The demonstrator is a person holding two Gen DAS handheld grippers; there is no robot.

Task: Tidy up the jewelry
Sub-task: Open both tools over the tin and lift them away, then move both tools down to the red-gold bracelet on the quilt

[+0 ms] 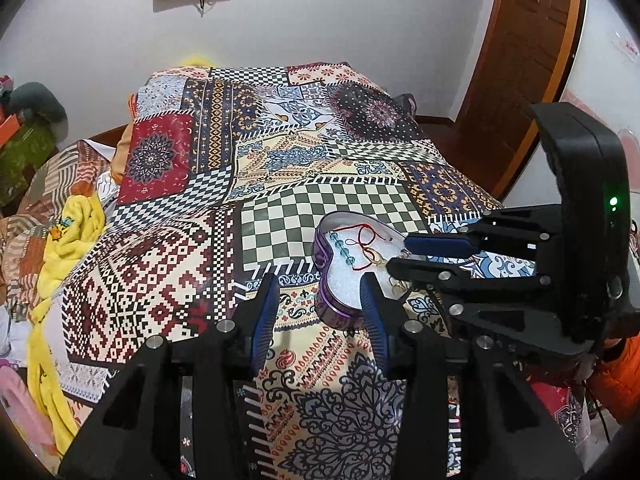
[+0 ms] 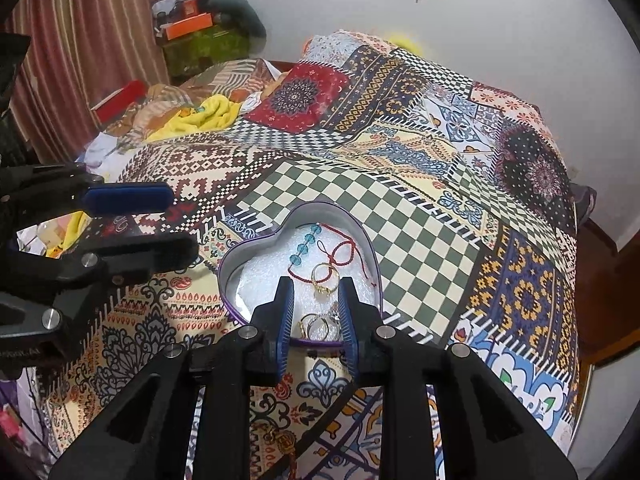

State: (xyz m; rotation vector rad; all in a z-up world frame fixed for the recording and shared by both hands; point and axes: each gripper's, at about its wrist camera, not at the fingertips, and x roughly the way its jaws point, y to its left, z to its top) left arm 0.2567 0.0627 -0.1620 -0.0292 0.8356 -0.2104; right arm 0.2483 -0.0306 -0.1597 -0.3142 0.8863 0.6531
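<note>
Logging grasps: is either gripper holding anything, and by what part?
Left gripper: nothing. Right gripper, over the purple heart-shaped tin: cannot tell.

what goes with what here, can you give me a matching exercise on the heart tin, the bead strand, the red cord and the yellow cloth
Column one:
1. heart tin
2. bead strand
3. red cord
4. yellow cloth

Column two:
a. lies crumpled at the left edge of the bed
b. purple outside, white padding inside
c. turquoise, inside the tin
d. thin, looped, inside the tin beside gold rings

Pairs: 1-b, 2-c, 3-d, 4-a
</note>
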